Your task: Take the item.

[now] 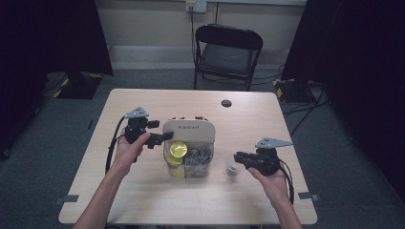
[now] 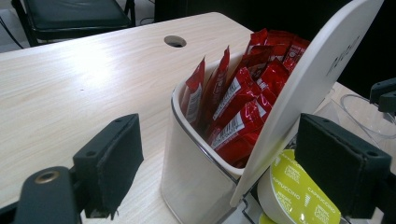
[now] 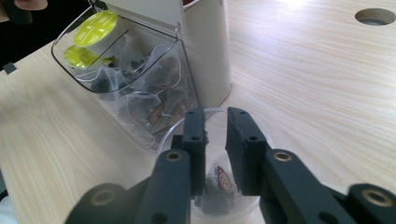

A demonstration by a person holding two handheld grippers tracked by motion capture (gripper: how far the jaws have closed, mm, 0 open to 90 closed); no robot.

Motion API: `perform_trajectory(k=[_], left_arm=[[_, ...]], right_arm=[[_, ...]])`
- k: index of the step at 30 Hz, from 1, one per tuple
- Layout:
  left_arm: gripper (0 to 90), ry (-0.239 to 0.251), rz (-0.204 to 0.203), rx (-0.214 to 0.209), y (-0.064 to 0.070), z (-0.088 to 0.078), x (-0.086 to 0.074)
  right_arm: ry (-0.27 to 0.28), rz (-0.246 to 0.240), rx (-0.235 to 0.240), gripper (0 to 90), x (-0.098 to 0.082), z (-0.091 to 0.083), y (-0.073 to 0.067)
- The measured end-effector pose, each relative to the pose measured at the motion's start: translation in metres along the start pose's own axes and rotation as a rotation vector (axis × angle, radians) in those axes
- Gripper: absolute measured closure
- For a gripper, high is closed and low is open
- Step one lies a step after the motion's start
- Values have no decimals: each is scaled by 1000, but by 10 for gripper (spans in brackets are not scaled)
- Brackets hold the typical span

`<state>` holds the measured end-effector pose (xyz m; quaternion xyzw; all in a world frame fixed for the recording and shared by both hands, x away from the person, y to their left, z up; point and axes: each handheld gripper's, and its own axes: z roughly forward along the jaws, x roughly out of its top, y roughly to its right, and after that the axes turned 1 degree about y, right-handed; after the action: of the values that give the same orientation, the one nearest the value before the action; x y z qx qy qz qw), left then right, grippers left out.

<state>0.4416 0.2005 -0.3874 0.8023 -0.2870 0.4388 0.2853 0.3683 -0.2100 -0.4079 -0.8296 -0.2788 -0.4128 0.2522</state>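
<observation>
The left tool point(image 1: 160, 138) held the organiser's lid point(image 1: 188, 129) up, its jaws wide. At mid-worktop point(image 1: 143, 200), a light, limp tea bag point(image 3: 219, 184) lay in the clear cup point(image 1: 232, 169) beneath the narrowly parted right tool point(image 3: 215, 122); its paper tag seemed the best hold.

Beyond the right gripper point(image 1: 241, 159), a black folding chair point(image 1: 226, 53) faces the wooden table point(image 1: 143, 200) on grey carpet point(image 1: 348, 157).

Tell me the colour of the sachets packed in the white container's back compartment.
Red, with white printed labels. The sachets show best in the left gripper view, standing upright behind the raised lid.
</observation>
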Motion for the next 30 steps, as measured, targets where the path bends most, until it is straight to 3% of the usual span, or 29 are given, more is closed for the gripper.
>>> perform_trajectory(k=[8,14,17,20,25,30], left_arm=[[149,-6,-4,3,-1,-1,0],[142,-2,-10,1,-2,-1,-1],[143,-3,-10,4,-2,-2,-1],[143,-10,-10,8,-2,-2,-2],[143,-9,-13,9,-3,-3,-3],[147,-12,-11,15,-4,-5,-4]], right_arm=[[15,21,-14,612,1,-4,1],[39,38,-66,483,-3,-21,6],[57,53,-97,479,-10,-28,11],[48,59,-125,466,-18,-32,15],[27,81,-174,329,-32,-36,22],[-21,110,-199,262,-50,-30,26]])
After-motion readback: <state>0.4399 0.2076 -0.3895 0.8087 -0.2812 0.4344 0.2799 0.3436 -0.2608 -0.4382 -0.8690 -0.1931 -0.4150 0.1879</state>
